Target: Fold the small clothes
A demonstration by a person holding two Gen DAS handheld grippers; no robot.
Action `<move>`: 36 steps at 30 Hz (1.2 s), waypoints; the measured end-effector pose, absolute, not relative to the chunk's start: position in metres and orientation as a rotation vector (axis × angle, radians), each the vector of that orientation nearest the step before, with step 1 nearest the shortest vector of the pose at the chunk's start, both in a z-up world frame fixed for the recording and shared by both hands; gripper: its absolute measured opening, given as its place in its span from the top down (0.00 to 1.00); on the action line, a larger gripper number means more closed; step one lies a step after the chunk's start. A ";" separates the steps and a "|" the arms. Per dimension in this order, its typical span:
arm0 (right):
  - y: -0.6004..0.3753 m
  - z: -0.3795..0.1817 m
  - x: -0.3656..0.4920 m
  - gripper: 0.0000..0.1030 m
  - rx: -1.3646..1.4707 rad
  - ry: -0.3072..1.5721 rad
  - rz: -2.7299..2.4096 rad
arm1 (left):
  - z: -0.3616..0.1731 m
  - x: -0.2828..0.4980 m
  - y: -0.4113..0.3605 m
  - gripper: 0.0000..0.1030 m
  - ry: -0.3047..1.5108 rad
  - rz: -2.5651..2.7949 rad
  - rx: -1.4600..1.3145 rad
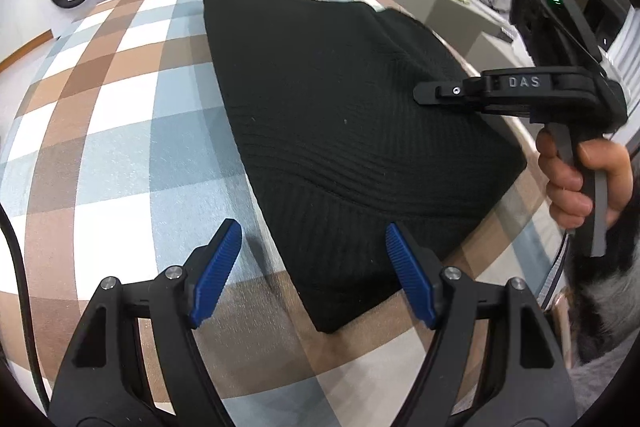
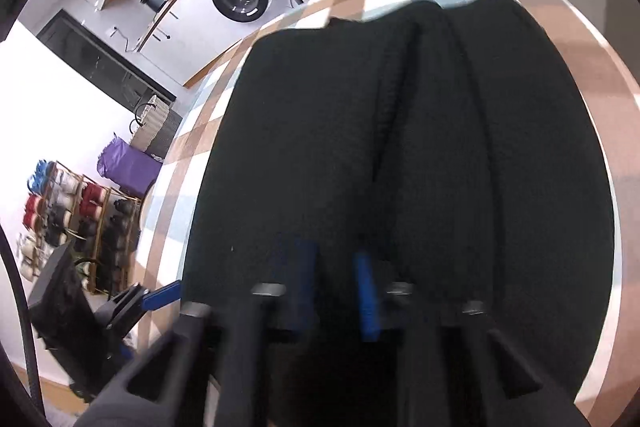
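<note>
A checked cloth covers the bench (image 1: 120,131) in a laundry-cluttered room. Nearest, the left gripper (image 1: 312,275) hangs wide open and empty over the near corner of the black knit garment (image 1: 340,115), which already lies folded into a compact slab. Further on, the right gripper (image 1: 430,93) rests on it with jaws closed — whether pinching fabric I cannot tell; probably only smoothing or a last fold remains.

A black ribbed knit garment (image 1: 344,131) lies folded flat (ribbed hem nearest) on the checked tablecloth (image 1: 120,131).
</note>
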State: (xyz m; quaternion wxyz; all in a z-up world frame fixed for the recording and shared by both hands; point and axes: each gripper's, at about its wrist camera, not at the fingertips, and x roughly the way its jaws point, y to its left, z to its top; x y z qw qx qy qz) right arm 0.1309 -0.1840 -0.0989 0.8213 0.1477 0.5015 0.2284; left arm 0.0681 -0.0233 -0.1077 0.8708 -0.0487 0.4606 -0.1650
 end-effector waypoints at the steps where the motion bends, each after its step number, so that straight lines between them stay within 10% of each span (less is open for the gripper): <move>1: -0.184 -0.090 0.126 0.91 0.297 1.028 0.501 | -0.107 0.069 -0.021 0.30 0.952 -0.338 -0.116; 9: -0.199 -0.102 0.132 0.88 0.288 1.111 0.397 | -0.111 0.078 -0.029 0.30 0.961 -0.333 -0.092; 15: -0.219 -0.096 0.091 0.59 0.418 1.060 0.567 | -0.112 0.078 -0.023 0.30 0.970 -0.338 -0.116; 23: -0.202 -0.107 0.065 0.51 0.263 1.076 0.640 | -0.106 0.084 -0.036 0.30 0.949 -0.376 -0.086; 27: -0.179 -0.111 0.066 0.93 0.153 1.061 0.641 | -0.109 0.081 -0.043 0.30 0.951 -0.370 -0.055; 36: -0.193 -0.111 0.061 0.92 0.164 1.098 0.574 | -0.114 0.079 -0.033 0.30 0.973 -0.368 -0.075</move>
